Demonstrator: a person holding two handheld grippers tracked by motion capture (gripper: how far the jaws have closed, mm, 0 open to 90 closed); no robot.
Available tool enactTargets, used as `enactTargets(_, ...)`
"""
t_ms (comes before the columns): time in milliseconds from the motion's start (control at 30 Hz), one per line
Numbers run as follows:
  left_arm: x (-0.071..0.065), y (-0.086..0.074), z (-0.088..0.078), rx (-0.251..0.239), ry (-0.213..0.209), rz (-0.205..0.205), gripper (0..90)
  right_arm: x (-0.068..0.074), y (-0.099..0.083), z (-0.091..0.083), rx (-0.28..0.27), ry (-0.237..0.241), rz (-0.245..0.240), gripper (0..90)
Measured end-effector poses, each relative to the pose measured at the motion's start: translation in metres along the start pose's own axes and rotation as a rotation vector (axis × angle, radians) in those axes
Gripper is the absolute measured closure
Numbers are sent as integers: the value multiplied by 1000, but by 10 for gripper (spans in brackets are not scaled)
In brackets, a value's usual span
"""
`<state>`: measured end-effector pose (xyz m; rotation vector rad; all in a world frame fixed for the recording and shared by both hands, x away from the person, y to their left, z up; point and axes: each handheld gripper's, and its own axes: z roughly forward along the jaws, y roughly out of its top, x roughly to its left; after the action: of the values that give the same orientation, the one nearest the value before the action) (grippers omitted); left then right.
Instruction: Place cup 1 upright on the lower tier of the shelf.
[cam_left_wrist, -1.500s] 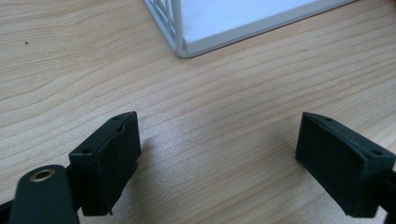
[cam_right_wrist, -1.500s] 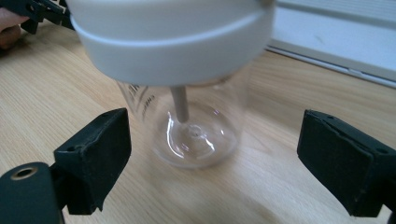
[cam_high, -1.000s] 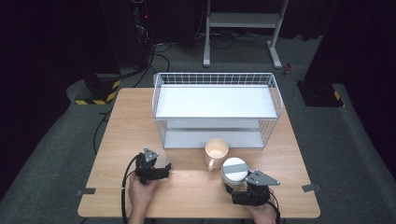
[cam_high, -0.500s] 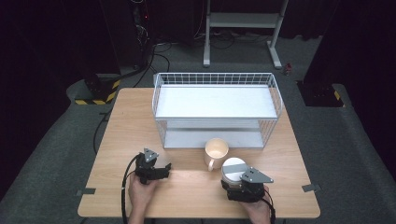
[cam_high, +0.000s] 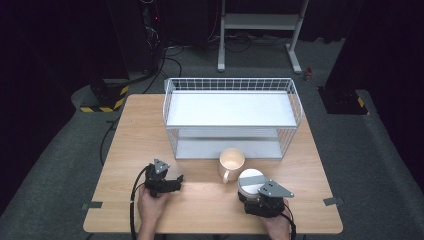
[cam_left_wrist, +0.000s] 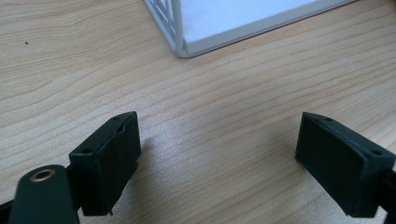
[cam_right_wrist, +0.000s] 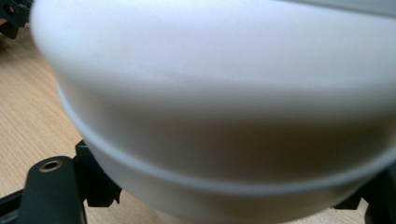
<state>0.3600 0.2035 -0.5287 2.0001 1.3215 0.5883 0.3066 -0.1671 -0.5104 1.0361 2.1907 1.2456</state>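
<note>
right gripper (cam_high: 253, 192): low at near table (cam_high: 210, 200) edge, jaws just closing around white pot (cam_high: 251, 181), contact not discernible | pot: on table, beside cup (cam_high: 231, 162) | left gripper (cam_left_wrist: 219, 156): jaws spread, empty, held low facing rack (cam_high: 230, 107)

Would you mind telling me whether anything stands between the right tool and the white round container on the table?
Nothing visible does. The white round container already sits between the right tool's jaws, which have just been closing around it. The mug stands just beyond it, toward the wire rack, not in between.
</note>
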Motion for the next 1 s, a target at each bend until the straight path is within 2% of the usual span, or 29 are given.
enactTargets(200,0,0,0,0,0,0,141,-5,0,-8,-17,-12,3,183)
enactTargets(567,0,0,0,-1,0,0,142,-24,2,-22,-32,-38,40,184)
enactTargets(867,0,0,0,-1,2,-1,143,-46,10,-24,-50,-58,74,184)
enactTargets(900,0,0,0,-1,2,-2,143,-52,12,-21,-47,-64,89,185)
enactTargets(967,0,0,0,-1,2,-1,143,-55,14,-20,-45,-67,96,184)
enactTargets(1000,0,0,0,-1,2,-2,143,-62,17,-16,-40,-82,111,184)
